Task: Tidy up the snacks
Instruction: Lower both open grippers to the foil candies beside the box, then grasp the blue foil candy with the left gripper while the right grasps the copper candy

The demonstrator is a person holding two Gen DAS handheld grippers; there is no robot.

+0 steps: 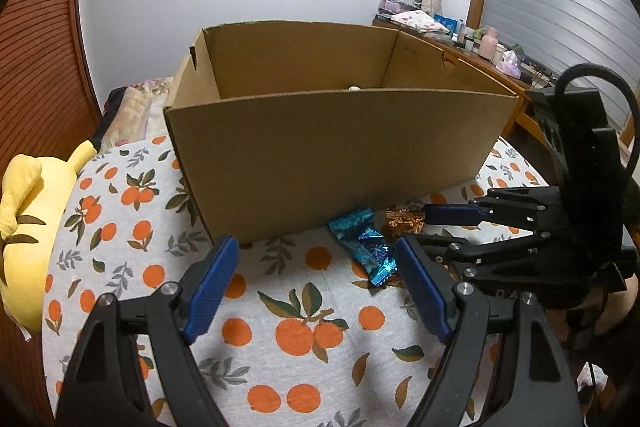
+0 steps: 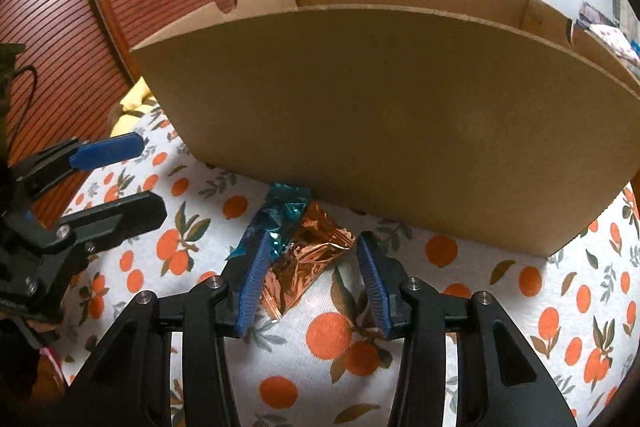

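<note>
A cardboard box (image 1: 320,151) stands open-topped on a tabletop covered by a cloth (image 1: 280,339) printed with oranges and leaves. Something small and pale (image 1: 354,88) shows just over the box's near rim, inside at the bottom; what it is cannot be told.

Two foil snack packets lie on the cloth at the foot of the box's near wall. The teal packet (image 2: 280,215) has one end touching the base of the box. The copper packet (image 2: 310,263) lies just beside it, their edges overlapping.

The right gripper (image 2: 310,283) hangs low over the packets with its jaws apart. The copper packet lies between the two blue pads (image 2: 254,287), and the left pad crosses the teal packet's edge. Whether the pads touch the foil cannot be told.

The left gripper (image 1: 318,287) is near the tabletop's front edge, jaws wide apart and holding nothing. In its view the teal packet (image 1: 366,247) lies ahead, nearer its right pad, with the right gripper (image 1: 416,231) coming in from the right side.

A yellow plush toy (image 1: 28,227) rests past the tabletop's left edge. Beyond the right edge, a wooden counter (image 1: 480,59) carries bottles and folded cloth.
</note>
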